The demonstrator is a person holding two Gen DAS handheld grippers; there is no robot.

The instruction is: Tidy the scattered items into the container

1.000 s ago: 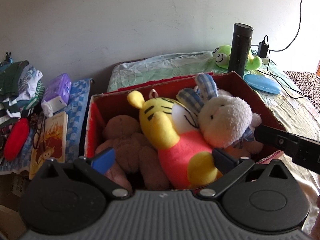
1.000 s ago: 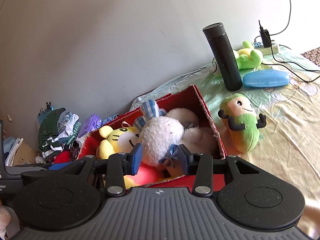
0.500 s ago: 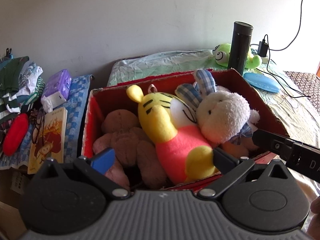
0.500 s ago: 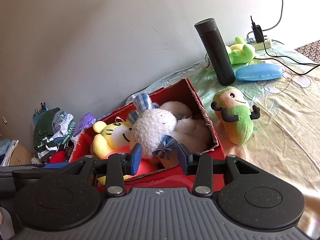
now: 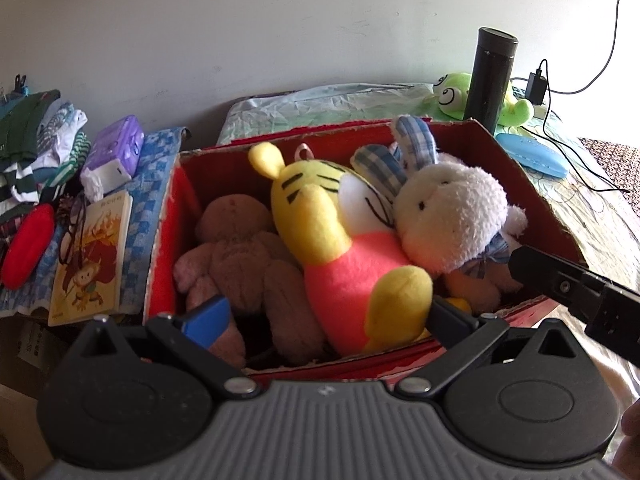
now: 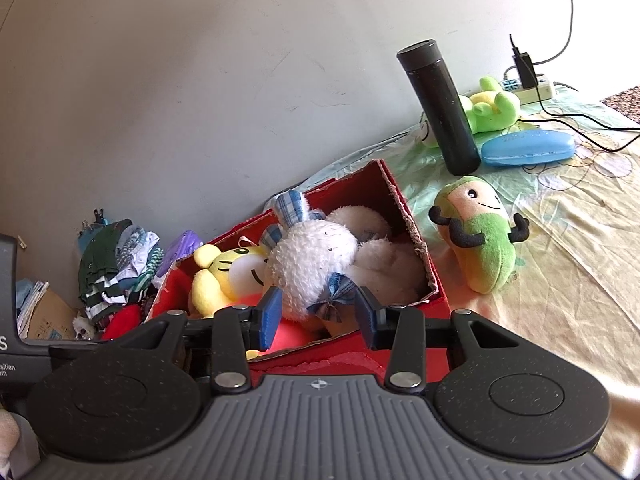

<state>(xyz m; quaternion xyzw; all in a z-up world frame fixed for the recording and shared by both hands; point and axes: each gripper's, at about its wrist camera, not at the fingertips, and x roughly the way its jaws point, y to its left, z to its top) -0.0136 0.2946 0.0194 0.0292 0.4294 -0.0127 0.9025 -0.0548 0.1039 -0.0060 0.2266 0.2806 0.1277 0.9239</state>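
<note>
A red cardboard box (image 5: 184, 208) (image 6: 360, 184) on the bed holds a brown bear (image 5: 236, 240), a yellow tiger (image 5: 320, 220) (image 6: 224, 272) and a white rabbit (image 5: 448, 216) (image 6: 312, 256). My left gripper (image 5: 328, 316) hangs over the box's near edge, open wide, with the tiger's foot and the bear's leg between its fingers but untouched. My right gripper (image 6: 318, 316) (image 5: 520, 260) reaches in at the box's right front corner. Its pads flank the rabbit's plaid bow and look pressed against its neck. An avocado plush (image 6: 480, 248) lies on the sheet right of the box.
Behind the box stand a black flask (image 6: 440, 108) (image 5: 488, 80), a green frog plush (image 6: 492, 108), a blue case (image 6: 528, 152) and a power strip (image 6: 532, 88) with trailing cables. Left of the box lie a book (image 5: 92, 256), a purple tissue pack (image 5: 116, 152) and piled clothes (image 5: 40, 140).
The left view has drawn back slightly, so the box's front edge now shows. The toys and the right gripper keep their places.
</note>
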